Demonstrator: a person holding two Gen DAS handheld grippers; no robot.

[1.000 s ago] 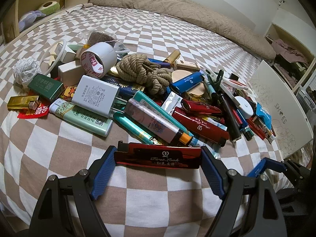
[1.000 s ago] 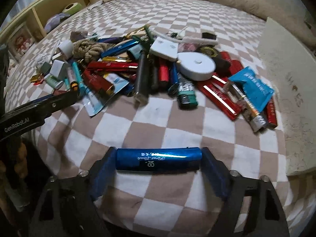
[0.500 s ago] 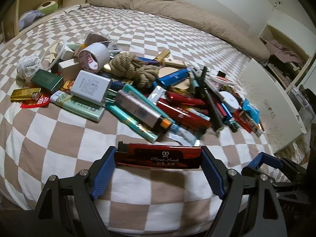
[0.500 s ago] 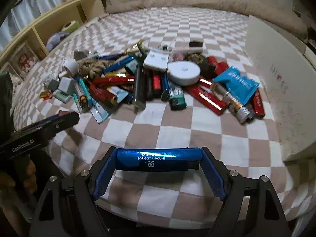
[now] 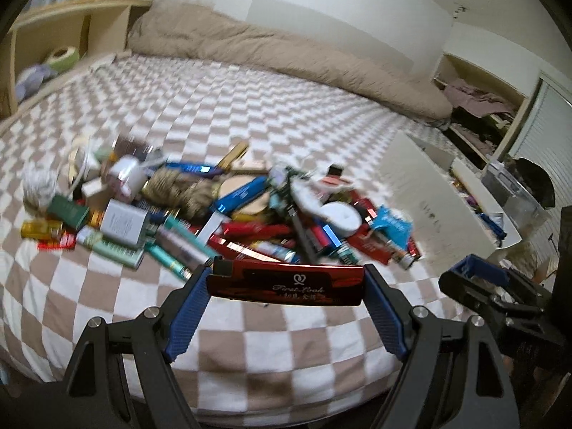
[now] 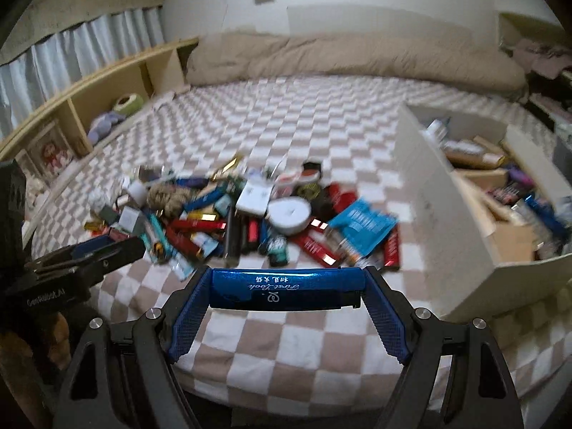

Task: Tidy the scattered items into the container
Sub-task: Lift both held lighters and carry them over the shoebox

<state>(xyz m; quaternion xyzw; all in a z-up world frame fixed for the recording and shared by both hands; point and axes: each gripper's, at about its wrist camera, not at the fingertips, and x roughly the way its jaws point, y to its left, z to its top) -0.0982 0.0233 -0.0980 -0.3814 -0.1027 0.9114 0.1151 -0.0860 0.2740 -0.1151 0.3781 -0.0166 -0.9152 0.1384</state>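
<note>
My left gripper (image 5: 286, 282) is shut on a red flat case (image 5: 286, 283) marked "First Look", held crosswise between its blue pads above the bed's near edge. My right gripper (image 6: 286, 287) is shut on a matching blue case (image 6: 282, 289), held the same way. Beyond both lies a heap of scattered items (image 5: 221, 211) (image 6: 228, 214) on the checkered bedspread: rope, tape roll, tubes, lighters, a white round disc, a blue packet. The white container (image 6: 447, 221) stands at the right with several things inside; its side wall (image 5: 425, 196) shows in the left wrist view.
A beige quilt (image 5: 286, 53) lies bunched along the bed's far side. Wooden shelving (image 6: 107, 100) runs along the left. The other gripper shows in each view: the right one (image 5: 479, 286), the left one (image 6: 82, 261). Clutter fills open shelves (image 5: 479, 107) at far right.
Both grippers rose and pulled back from the heap, each still holding its case. The views tilted up, so the room's walls and the inside of the container now show.
</note>
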